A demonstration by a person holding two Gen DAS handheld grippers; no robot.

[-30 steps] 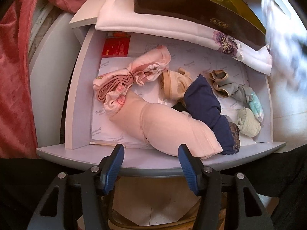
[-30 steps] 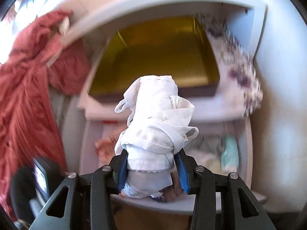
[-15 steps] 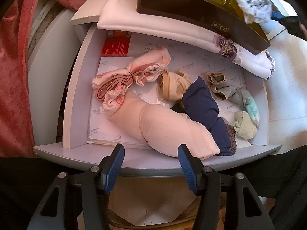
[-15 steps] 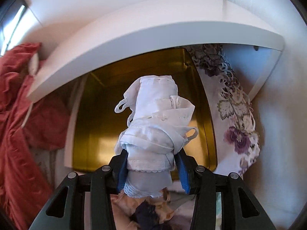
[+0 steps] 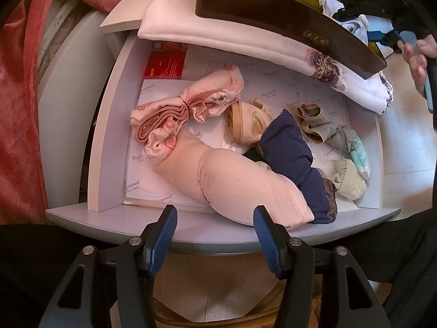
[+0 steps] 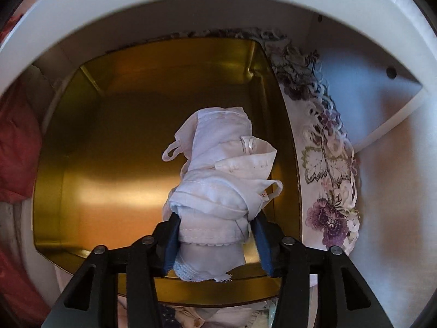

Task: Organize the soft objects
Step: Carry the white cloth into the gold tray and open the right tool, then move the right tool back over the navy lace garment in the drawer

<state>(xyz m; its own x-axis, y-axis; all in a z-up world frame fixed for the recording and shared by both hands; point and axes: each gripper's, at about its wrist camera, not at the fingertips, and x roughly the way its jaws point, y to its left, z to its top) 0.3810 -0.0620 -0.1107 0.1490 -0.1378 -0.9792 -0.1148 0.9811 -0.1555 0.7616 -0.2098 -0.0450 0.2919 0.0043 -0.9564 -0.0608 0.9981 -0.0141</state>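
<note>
My right gripper (image 6: 217, 242) is shut on a rolled white garment (image 6: 221, 180) and holds it over the open gold box (image 6: 114, 164) on the shelf; the garment also shows in the left wrist view (image 5: 352, 26) at the top right. My left gripper (image 5: 214, 236) is open and empty at the front edge of the open white drawer (image 5: 109, 142). In the drawer lie a large pale pink roll (image 5: 229, 183), a pink patterned bundle (image 5: 174, 117), a navy garment (image 5: 292, 155), a beige piece (image 5: 245, 125) and small socks (image 5: 349, 180).
The gold box (image 5: 262, 2) sits on a white floral cloth (image 5: 322, 65) on the shelf above the drawer. A red card (image 5: 164, 63) lies at the drawer's back left. Red fabric (image 5: 19, 95) hangs on the left. The shelf's white top (image 6: 191, 11) arches over the box.
My right gripper has moved up and forward from above the drawer to over the gold box, still holding the white garment. The left gripper has stayed put.
</note>
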